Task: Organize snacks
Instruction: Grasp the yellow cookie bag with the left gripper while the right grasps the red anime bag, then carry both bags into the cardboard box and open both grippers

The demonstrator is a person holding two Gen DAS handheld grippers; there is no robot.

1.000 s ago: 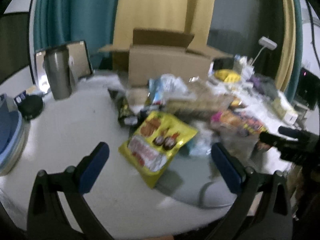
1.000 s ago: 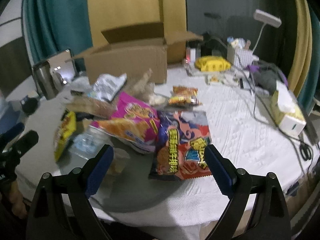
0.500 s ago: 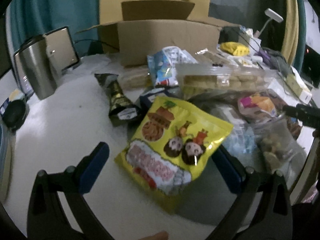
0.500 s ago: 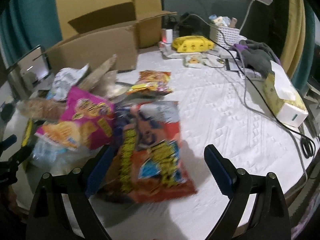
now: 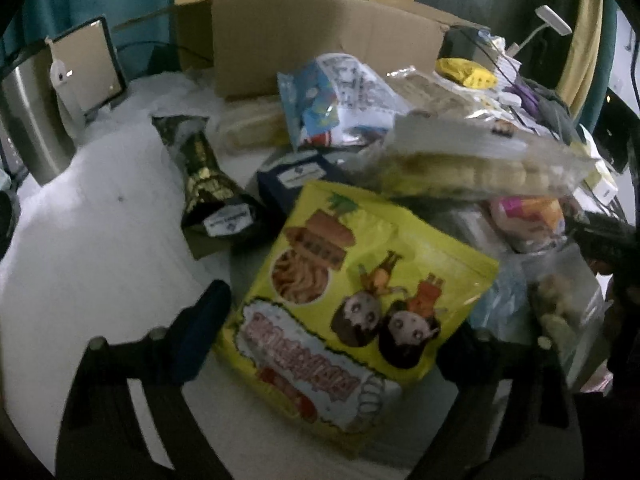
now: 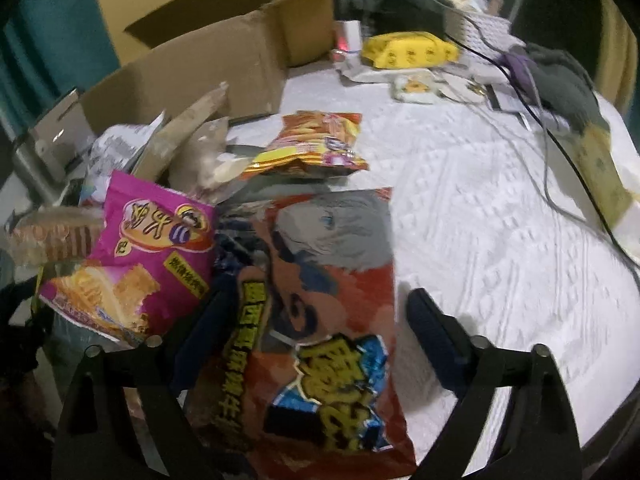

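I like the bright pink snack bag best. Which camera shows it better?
The right wrist view shows the pink snack bag best: its whole front faces the camera, left of the red bag. The left wrist view shows only a small pink corner, tucked behind other packets at the right.

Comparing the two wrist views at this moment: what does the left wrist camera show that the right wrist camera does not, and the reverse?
Only the left wrist view shows the yellow snack bag between the closing jaws of the left gripper, the black and gold packet and the steel tumbler.

Only the right wrist view shows the red snack bag between the closing jaws of the right gripper, the small orange packet and the grey cloth.

Both show the open cardboard box, the pink bag, the yellow toy and the white tabletop.
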